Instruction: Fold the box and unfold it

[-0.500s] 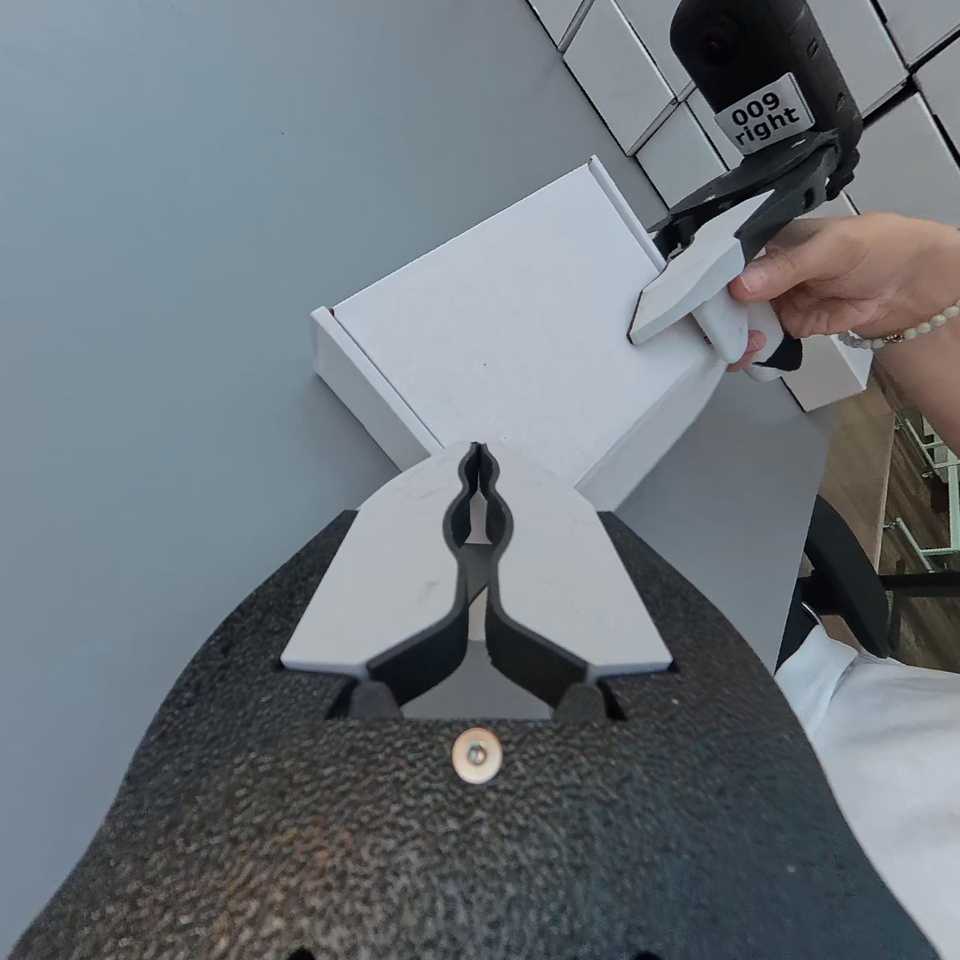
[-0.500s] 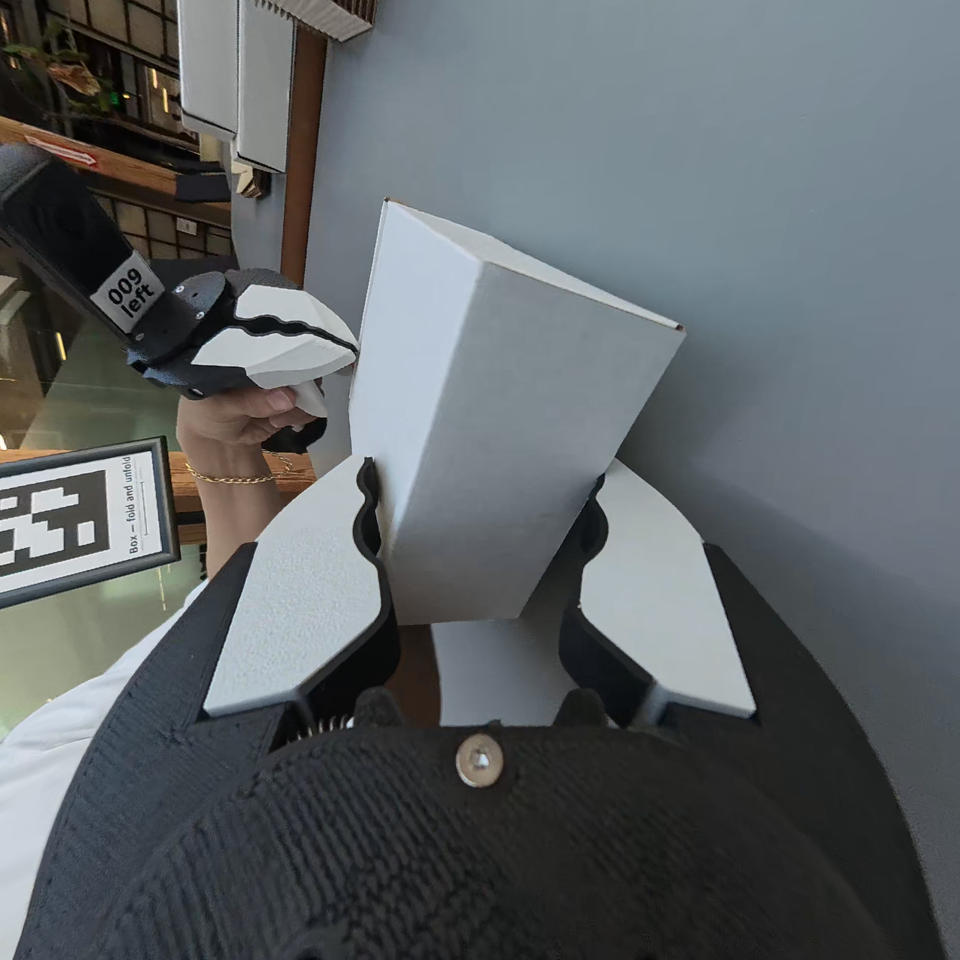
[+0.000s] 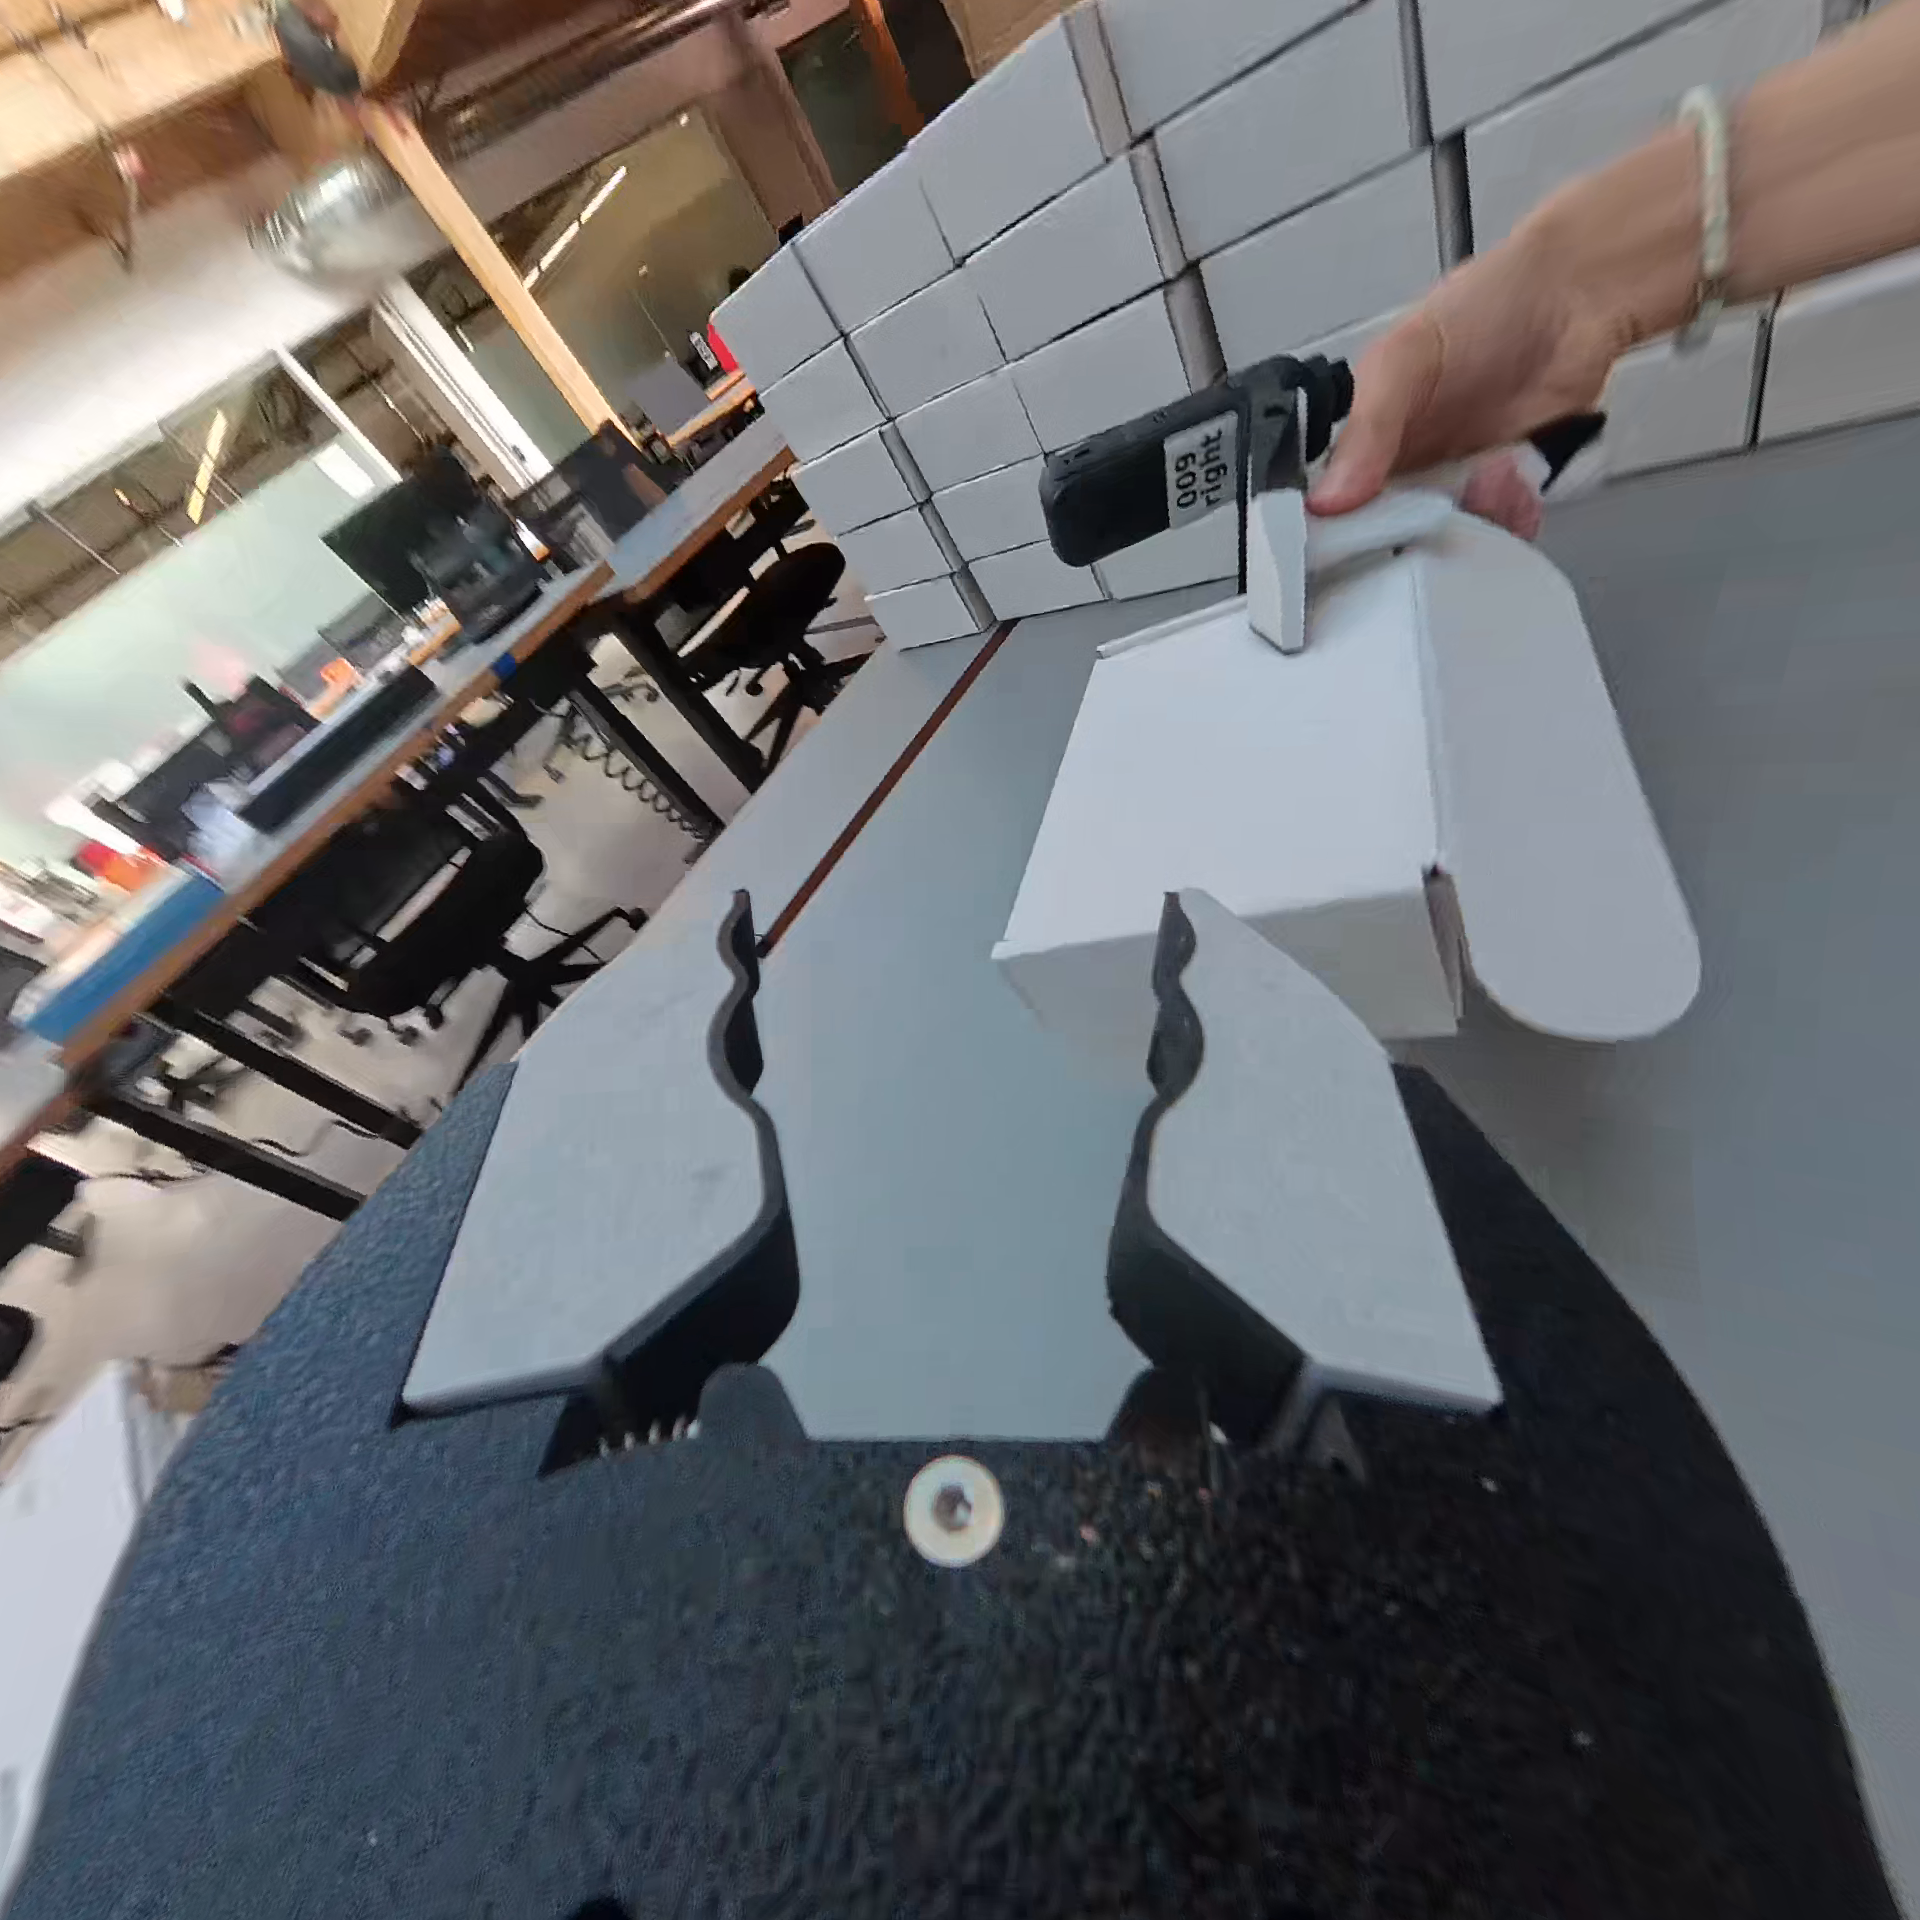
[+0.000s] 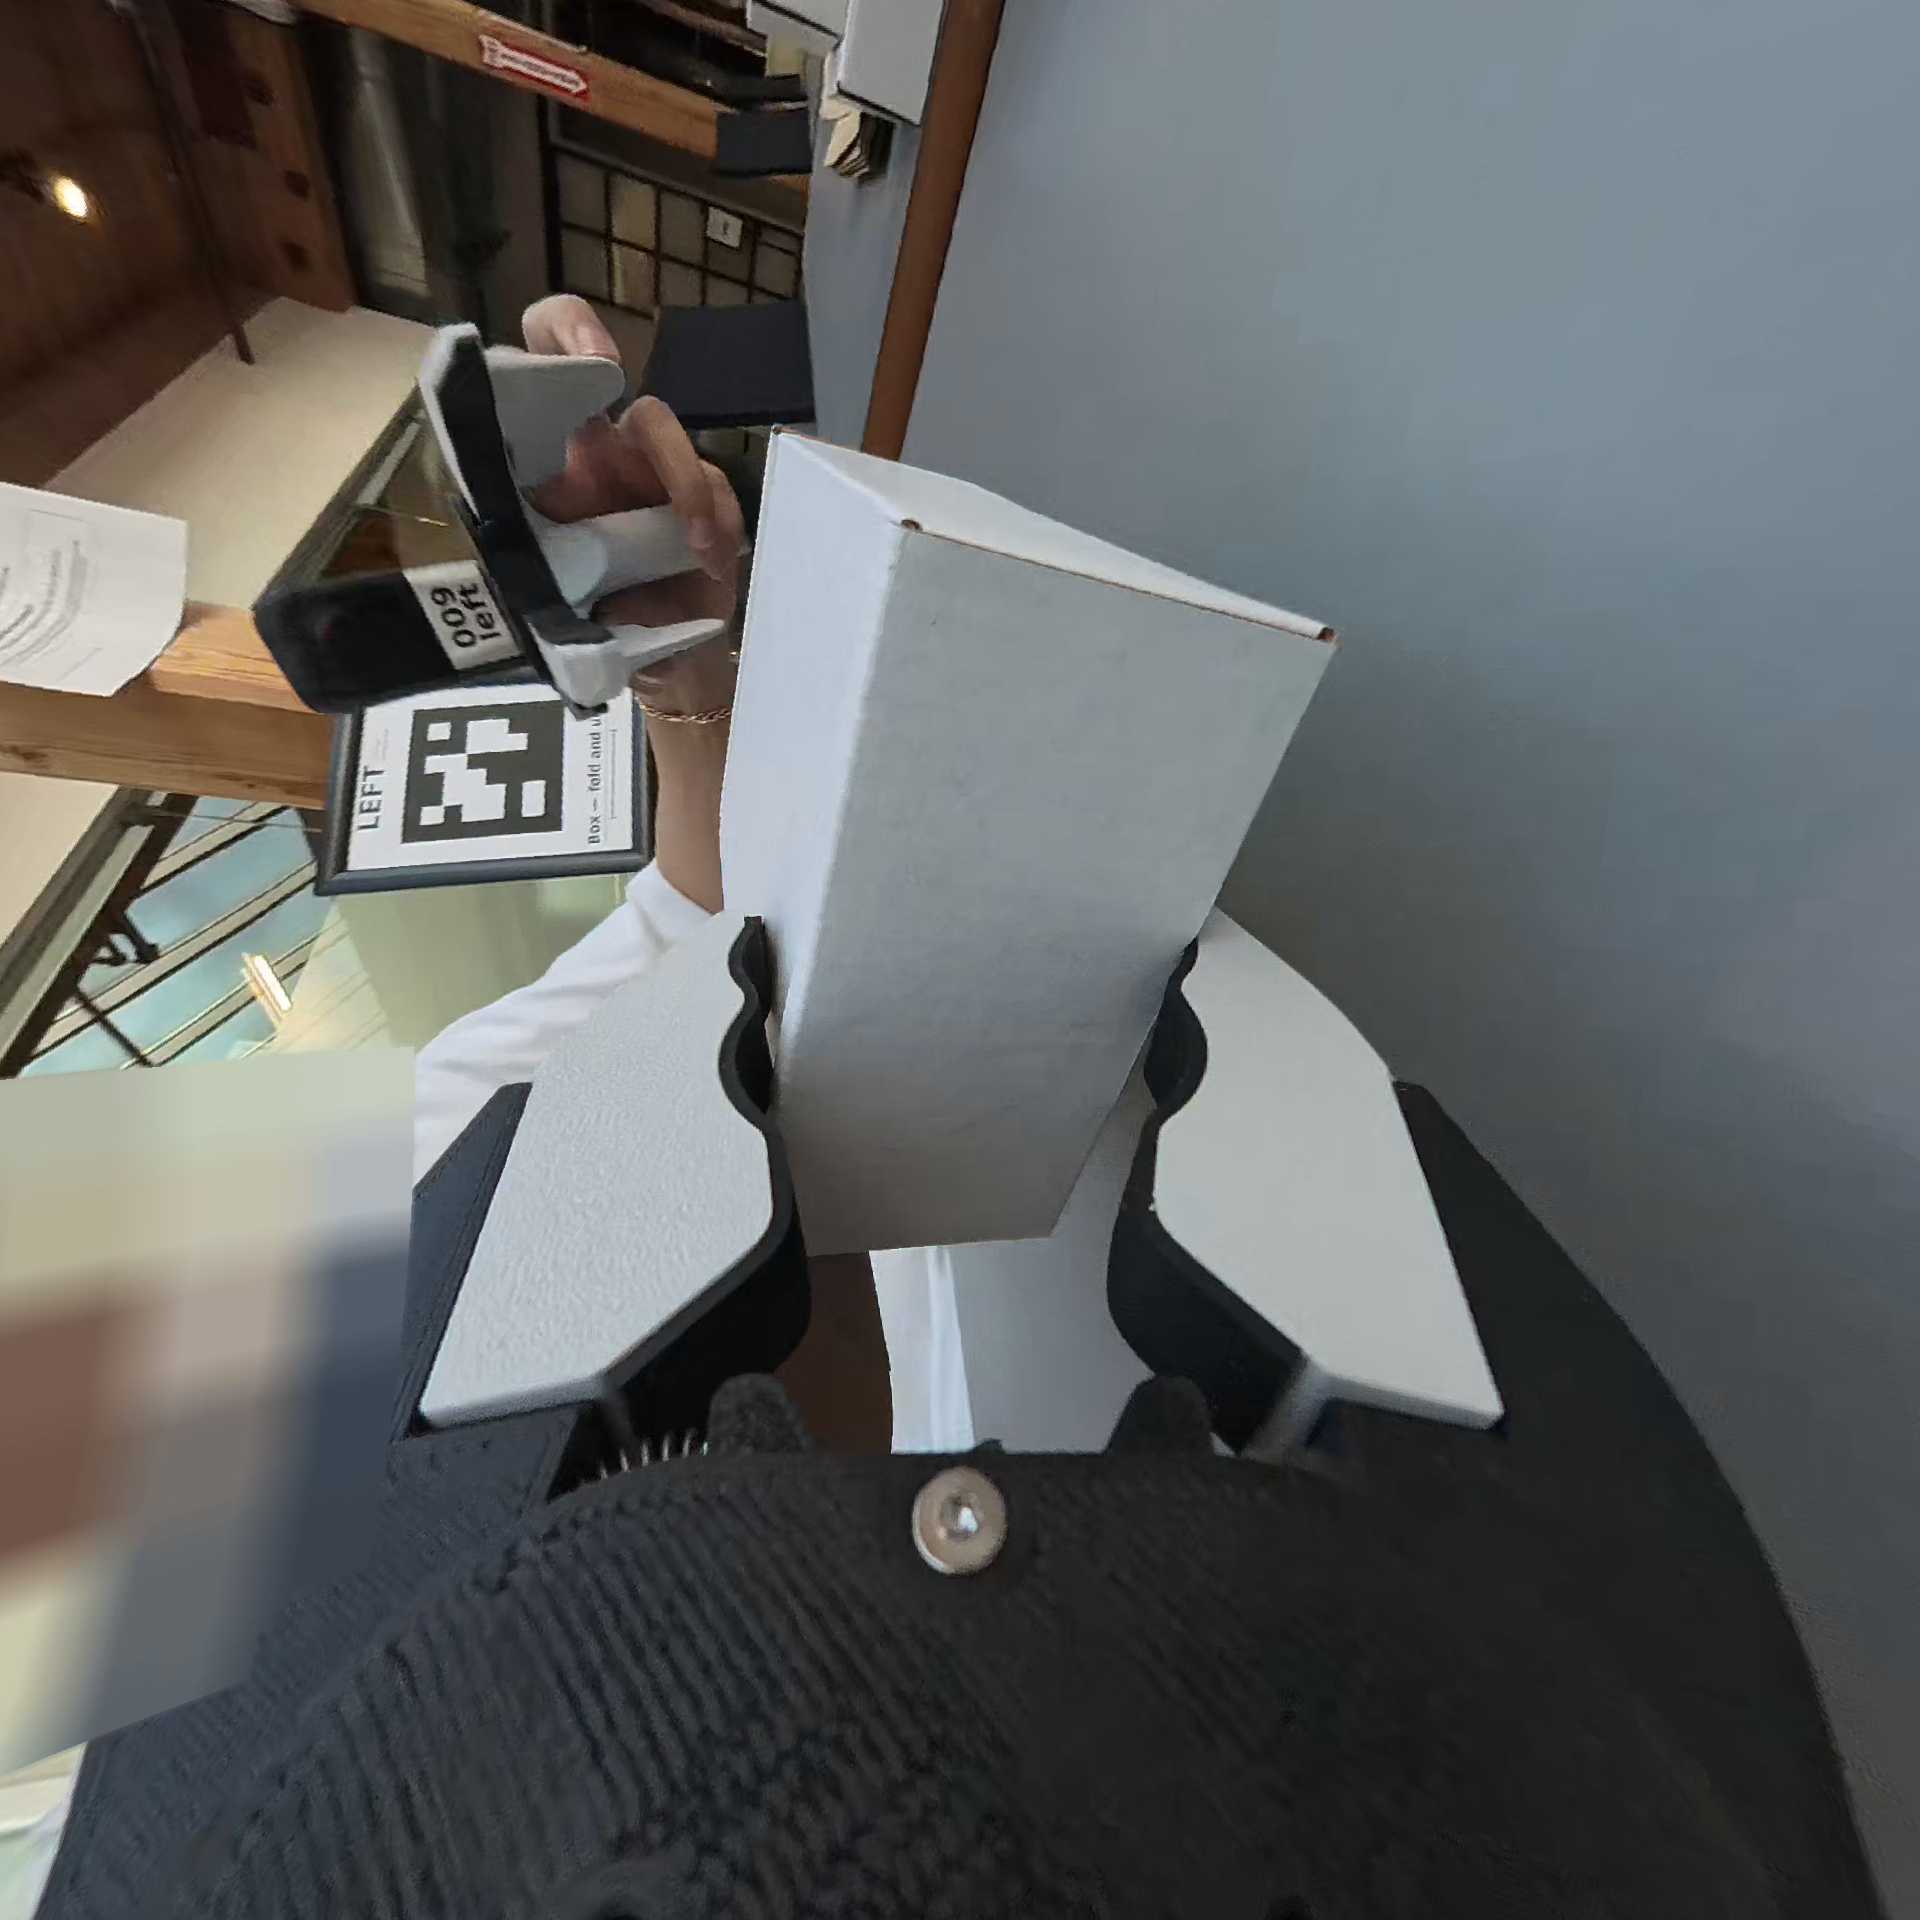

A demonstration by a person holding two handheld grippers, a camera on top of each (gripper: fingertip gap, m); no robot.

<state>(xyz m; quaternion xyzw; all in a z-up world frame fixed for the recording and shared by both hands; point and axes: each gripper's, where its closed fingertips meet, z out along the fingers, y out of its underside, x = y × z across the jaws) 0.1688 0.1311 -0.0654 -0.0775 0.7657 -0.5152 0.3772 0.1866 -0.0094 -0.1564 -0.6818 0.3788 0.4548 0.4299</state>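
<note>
Grey desk carries the folded box — right gripper clamps it, left gripper gapes wide, empty — next, probably, open a flap.

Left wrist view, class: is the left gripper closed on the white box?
No. The left gripper stands wide open with only grey table between its fingers, the white box lying beside its right finger.

White cardboard box, folded up and closed, lid flat on top. Seated on the grey table, toward its right part. A rounded flap is seen sticking out loose along the right side, not tucked in. Raw brown cardboard edge exposed at the near right corner. In the right wrist view the box is seen end-on, long and narrow.
</note>
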